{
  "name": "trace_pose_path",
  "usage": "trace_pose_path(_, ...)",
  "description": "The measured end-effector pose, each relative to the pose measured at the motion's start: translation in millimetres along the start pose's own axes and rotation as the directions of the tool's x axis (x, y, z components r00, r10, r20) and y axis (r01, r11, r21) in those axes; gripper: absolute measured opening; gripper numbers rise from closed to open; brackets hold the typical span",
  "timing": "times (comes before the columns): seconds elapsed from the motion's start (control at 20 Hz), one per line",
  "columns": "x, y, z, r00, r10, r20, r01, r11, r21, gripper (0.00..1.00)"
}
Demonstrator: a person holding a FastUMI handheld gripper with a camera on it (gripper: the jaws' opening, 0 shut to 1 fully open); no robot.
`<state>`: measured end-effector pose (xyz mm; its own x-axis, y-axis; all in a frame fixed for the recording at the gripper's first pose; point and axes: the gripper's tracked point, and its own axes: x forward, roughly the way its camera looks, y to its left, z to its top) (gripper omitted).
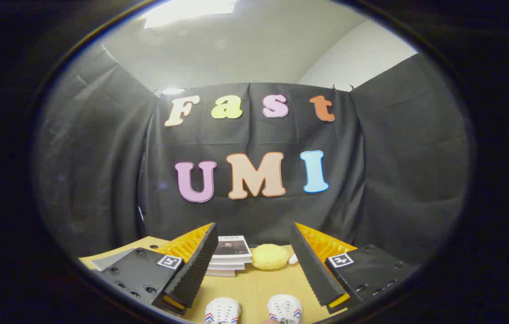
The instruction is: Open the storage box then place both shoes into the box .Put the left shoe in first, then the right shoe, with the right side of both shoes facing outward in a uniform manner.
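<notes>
The gripper (254, 256) is wide apart and holds nothing. Two shoes (254, 310) sit between its fingers on the surface (254, 283), with only their toes showing. Books (231, 258) and a yellow soft thing (270, 257) lie beyond.

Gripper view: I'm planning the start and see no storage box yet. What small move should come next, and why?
Probably tilt the gripper down toward the table. Its fingers stand open and hold nothing, aimed at the booth wall; the two shoes sit low between them, with a stack of books and a yellow plush beyond.
</notes>
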<state>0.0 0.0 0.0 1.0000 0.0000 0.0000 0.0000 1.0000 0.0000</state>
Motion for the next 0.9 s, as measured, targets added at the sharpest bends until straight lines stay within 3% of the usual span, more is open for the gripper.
trace_pose_path(0.9,-7,14,-15,0.997,0.06,-0.054,-0.063,0.997,-0.054,1.0)
